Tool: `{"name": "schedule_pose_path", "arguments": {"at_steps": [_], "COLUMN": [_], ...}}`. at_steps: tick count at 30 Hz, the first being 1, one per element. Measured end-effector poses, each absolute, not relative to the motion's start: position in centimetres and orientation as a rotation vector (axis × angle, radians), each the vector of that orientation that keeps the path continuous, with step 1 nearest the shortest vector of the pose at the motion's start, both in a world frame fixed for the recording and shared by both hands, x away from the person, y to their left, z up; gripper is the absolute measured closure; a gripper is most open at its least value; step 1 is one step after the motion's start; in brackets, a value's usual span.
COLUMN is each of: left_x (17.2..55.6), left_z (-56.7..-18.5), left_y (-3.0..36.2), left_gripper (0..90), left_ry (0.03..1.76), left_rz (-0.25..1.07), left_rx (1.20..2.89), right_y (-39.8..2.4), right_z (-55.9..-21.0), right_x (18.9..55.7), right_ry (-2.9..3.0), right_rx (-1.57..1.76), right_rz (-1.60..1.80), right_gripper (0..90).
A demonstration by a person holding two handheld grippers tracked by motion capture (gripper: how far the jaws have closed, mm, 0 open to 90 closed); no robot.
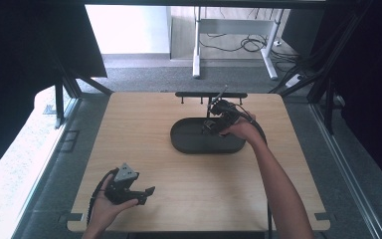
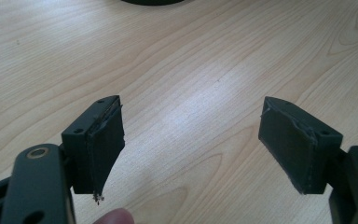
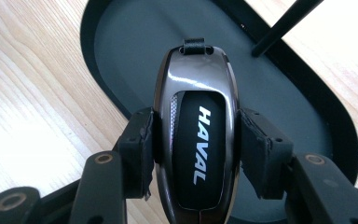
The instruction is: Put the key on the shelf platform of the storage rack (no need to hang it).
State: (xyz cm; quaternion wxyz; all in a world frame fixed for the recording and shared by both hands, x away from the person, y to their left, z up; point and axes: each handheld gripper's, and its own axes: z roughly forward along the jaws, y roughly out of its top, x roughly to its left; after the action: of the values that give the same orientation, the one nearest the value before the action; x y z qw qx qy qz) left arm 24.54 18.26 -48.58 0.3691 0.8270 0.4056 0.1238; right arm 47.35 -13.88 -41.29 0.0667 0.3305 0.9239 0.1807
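Observation:
A glossy dark car key fob (image 3: 196,140) with white HAVAL lettering sits between the pads of my right gripper (image 3: 196,149), which is shut on its sides. It hangs over the black oval tray (image 3: 121,51). In the high view the right gripper (image 1: 214,123) is above the tray (image 1: 189,144) at mid table. My left gripper (image 2: 191,144) rests low over bare wood with its jaws wide apart and nothing between them; in the high view the left gripper (image 1: 146,195) is near the front left of the table.
A black rack with short pegs (image 1: 210,94) stands behind the tray at the table's far edge; a thin black rod (image 3: 284,28) crosses the tray's rim. Light wooden tabletop (image 1: 144,129) surrounds the tray. A fingertip (image 2: 114,217) shows below the left jaws.

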Motion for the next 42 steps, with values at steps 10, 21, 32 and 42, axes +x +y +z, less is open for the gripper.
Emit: {"name": "schedule_pose_path", "arguments": {"at_steps": [10, 21, 32, 42], "left_x": [24.6, 24.6, 24.6, 24.6], "left_z": [-48.6, -48.7, -48.8, -49.0], "left_y": [18.3, 18.3, 18.0, 17.8], "left_gripper": [22.5, 22.5, 22.5, 22.5], "left_ry": [1.042, 1.042, 1.037, 1.038], "left_rz": [0.319, 0.319, 0.314, 0.313], "left_rx": [2.125, 2.127, 2.136, 2.140], "right_y": [-13.4, -13.5, -14.4, -14.8], "right_z": [-42.8, -44.6, -45.9, -46.9], "right_x": [48.3, 48.7, 48.9, 48.9], "right_ry": [2.778, 2.778, 2.773, 2.761], "right_rx": [0.991, 1.006, 1.016, 0.977], "right_rz": [0.509, 0.482, 0.467, 0.444], "right_gripper": [49.2, 49.2, 49.1, 49.0]}}
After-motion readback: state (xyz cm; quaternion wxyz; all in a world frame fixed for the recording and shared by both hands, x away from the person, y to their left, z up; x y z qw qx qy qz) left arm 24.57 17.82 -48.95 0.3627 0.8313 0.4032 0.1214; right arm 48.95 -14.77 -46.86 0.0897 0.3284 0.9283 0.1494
